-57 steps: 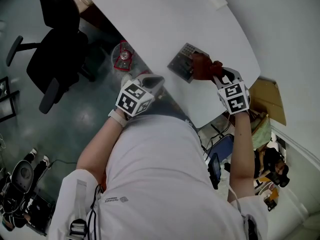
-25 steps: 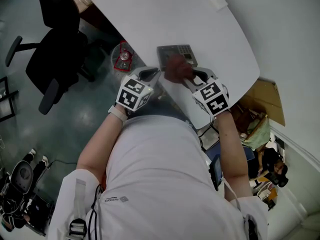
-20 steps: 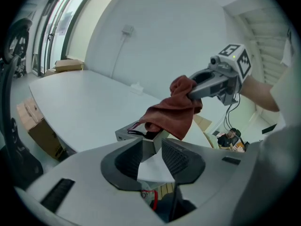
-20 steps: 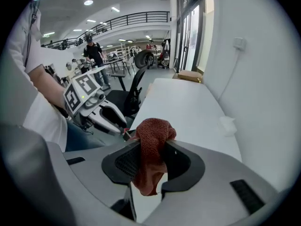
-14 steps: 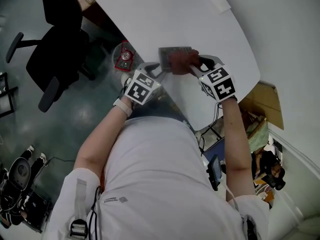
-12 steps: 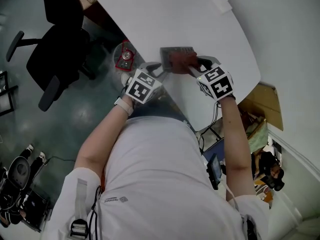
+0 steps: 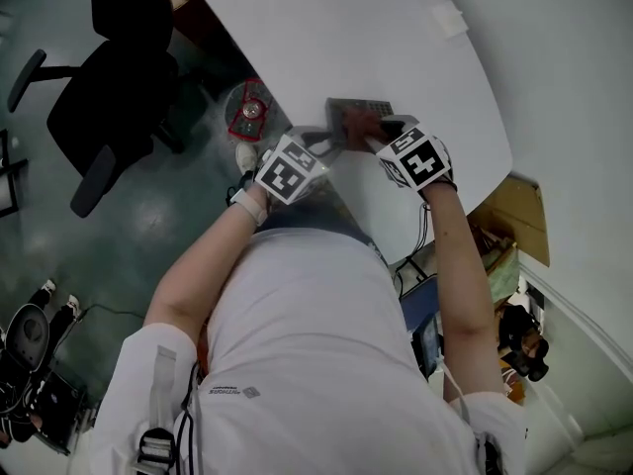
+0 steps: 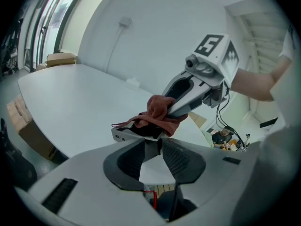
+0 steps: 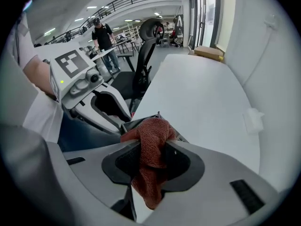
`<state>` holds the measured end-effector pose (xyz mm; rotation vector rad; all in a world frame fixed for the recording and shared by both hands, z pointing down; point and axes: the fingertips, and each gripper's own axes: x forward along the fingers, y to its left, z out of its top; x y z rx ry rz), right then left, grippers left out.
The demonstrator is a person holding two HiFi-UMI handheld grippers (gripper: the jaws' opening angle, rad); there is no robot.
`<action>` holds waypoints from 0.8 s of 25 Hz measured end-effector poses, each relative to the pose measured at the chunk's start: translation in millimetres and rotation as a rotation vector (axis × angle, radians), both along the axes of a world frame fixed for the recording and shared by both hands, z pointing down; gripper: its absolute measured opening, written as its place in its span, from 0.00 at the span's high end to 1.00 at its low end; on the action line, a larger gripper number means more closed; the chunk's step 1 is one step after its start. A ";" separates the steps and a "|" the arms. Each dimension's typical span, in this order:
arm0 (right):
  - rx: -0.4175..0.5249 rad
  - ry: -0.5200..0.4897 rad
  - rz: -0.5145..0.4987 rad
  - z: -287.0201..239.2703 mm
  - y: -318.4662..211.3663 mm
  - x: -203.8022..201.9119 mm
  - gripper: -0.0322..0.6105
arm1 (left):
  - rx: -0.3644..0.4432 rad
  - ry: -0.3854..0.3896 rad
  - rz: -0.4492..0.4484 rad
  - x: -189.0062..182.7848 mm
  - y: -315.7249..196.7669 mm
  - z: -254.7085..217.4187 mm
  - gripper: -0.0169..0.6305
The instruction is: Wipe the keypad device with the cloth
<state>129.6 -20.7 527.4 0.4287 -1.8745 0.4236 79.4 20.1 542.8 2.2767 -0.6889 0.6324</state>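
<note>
Cloth: rust-red terry, soft and light. It bunches and drags rather than slips, so a pinch on one fold is enough. The right hand-held gripper has that hold: jaws closed on a fold, a tail hanging behind them, a wad out front lying on the keypad.

Keypad: flat grey slab, rigid, looks light. It will likely skate on the smooth white surface when rubbed, and the keys are better not mashed. The best hold is an edge or corner, clear of the keys. It lies at the near rim of the surface, right in front of the person.

The left hand-held gripper is at the keypad's near edge. Its jaws have just been opening, and that edge sits in the narrow gap between them. The pads look snug on both sides, so I read it as a bracing grip.

Pose: the person stands over the rim, both forearms out front and converging on the keypad.
- The left forearm angles in from the left, its gripper tipped shallowly down along the surface.
- The right forearm runs nearly straight ahead, wrist bent, its gripper pitched down harder onto the keypad's top.
- The two grippers sit just beside each other; I can't tell if they touch.

Beyond them is bare surface, with a small white block toward the far edge.
</note>
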 end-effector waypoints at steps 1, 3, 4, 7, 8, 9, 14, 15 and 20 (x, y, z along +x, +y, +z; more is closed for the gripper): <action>-0.018 -0.003 0.009 2.9 -2.8 -1.8 0.75 | -0.004 0.012 0.000 -0.4 0.1 0.2 0.79; -0.044 -0.004 0.023 8.7 -9.1 -5.5 0.75 | -0.014 0.034 -0.002 -0.7 -0.3 -0.2 0.78; -0.051 -0.001 0.027 11.6 -12.2 -7.0 0.75 | -0.018 0.041 0.000 -0.4 -0.4 -0.5 0.78; -0.066 0.009 0.041 22.0 -21.4 -9.5 0.75 | -0.022 0.046 0.010 2.4 0.1 -1.2 0.78; -0.070 0.011 0.050 25.8 -24.7 -10.3 0.75 | -0.024 0.046 0.011 3.1 0.2 -1.2 0.78; -0.076 0.011 0.060 29.4 -27.8 -11.4 0.75 | -0.026 0.047 0.010 3.3 0.4 -1.2 0.78; -0.082 0.021 0.079 39.5 -42.8 -21.5 0.75 | -0.041 0.051 -0.005 2.9 3.2 -0.9 0.78; -0.079 0.026 0.079 41.6 -45.6 -23.6 0.75 | -0.043 0.054 -0.007 2.7 3.1 -0.5 0.78; -0.039 0.023 0.077 48.3 -51.5 -28.6 0.75 | -0.044 0.060 -0.010 3.6 3.2 -0.9 0.78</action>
